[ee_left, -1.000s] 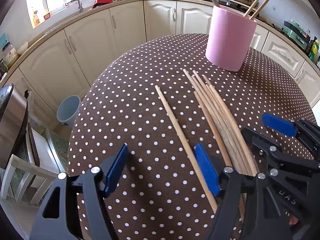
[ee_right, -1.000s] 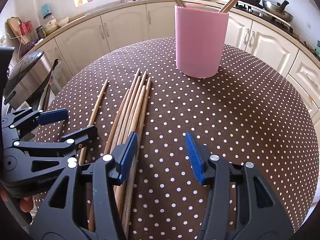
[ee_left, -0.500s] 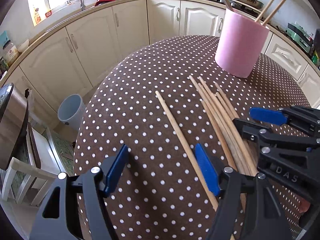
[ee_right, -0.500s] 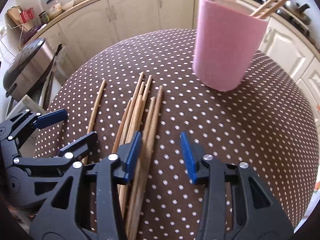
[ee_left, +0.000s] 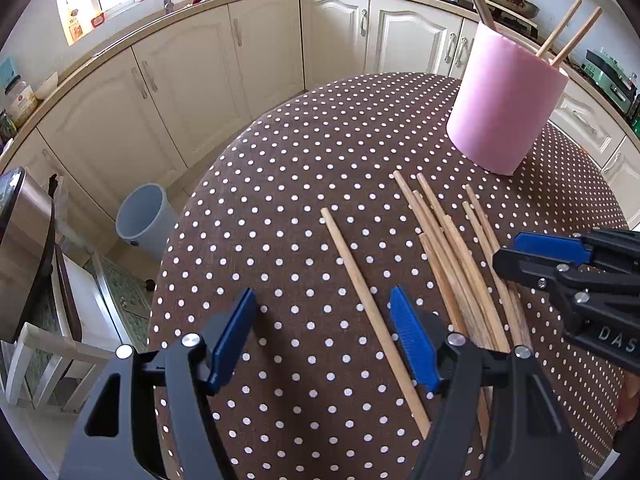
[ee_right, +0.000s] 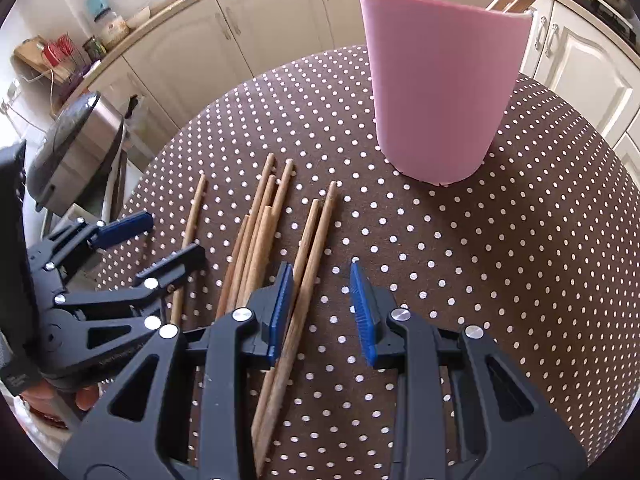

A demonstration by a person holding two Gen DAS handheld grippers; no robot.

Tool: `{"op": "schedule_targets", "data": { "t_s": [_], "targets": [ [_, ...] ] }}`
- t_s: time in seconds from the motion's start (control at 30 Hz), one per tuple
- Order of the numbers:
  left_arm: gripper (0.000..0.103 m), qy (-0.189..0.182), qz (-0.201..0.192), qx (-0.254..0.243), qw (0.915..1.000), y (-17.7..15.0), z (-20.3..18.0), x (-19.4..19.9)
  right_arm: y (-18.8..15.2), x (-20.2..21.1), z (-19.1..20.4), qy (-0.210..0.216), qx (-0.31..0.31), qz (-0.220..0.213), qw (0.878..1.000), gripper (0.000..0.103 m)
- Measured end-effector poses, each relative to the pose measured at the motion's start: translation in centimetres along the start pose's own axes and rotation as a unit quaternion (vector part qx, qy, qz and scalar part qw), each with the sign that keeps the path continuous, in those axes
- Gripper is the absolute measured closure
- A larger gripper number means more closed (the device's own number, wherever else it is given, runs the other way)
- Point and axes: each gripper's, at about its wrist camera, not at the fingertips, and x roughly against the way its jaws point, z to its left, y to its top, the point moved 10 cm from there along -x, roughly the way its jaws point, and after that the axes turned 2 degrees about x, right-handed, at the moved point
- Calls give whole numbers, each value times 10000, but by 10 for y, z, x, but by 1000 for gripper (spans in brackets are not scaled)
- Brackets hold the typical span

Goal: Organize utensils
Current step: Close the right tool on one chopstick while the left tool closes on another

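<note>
near the table's (ee_right: 520,280) left edge, the right gripper (ee_right: 320,308) narrows around two chopsticks (ee_right: 308,264), pads not yet pressing, likely bound for the pink holder (ee_right: 440,92).

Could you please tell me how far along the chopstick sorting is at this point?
Done: a few chopsticks already stand in the pink cup. In hand: nothing gripped yet; the right gripper is closing around a pair of chopsticks split from the pile, pads not yet pressing. The left gripper is open over the table. Left: the bundle and the lone chopstick on the dotted tablecloth.
</note>
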Motion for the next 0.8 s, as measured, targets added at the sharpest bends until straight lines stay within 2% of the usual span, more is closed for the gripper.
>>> {"op": "schedule_targets", "data": {
  "t_s": [0.23, 0.3, 0.4, 0.57, 0.63, 0.7, 0.73, 0.77, 0.8],
  "targets": [
    [34, -45, 49, 26, 10000, 3, -4, -2, 1, 5, 0, 41, 16, -9, 10000, 76],
    [34, -67, 54, 60, 9999, 2, -2, -2, 1, 5, -4, 16, 19, -3, 10000, 81],
    [35, -31, 68, 101, 9999, 2, 1, -3, -1, 0, -4, -25, 68, 85, 9999, 82],
    [59, 33, 129, 116, 9998, 8, 1, -3, 6, -7, 5, -95, 171, 180, 9996, 88],
    [66, 18, 175, 115, 9998, 11, -2, -4, 9, -13, 10, -194, 269, 258, 9991, 93],
    [72, 33, 198, 103, 9997, 15, -5, -6, 13, -16, 13, -359, 389, 294, 9982, 93],
    [78, 40, 210, 94, 9997, 18, -7, -7, 14, -17, 14, -383, 403, 312, 9980, 93],
    [89, 16, 219, 82, 9997, 20, -11, -8, 16, -18, 15, -425, 432, 325, 9976, 94],
    [92, -1, 221, 73, 9997, 22, -15, -9, 17, -19, 16, -453, 455, 316, 9974, 94]
  ]
}}
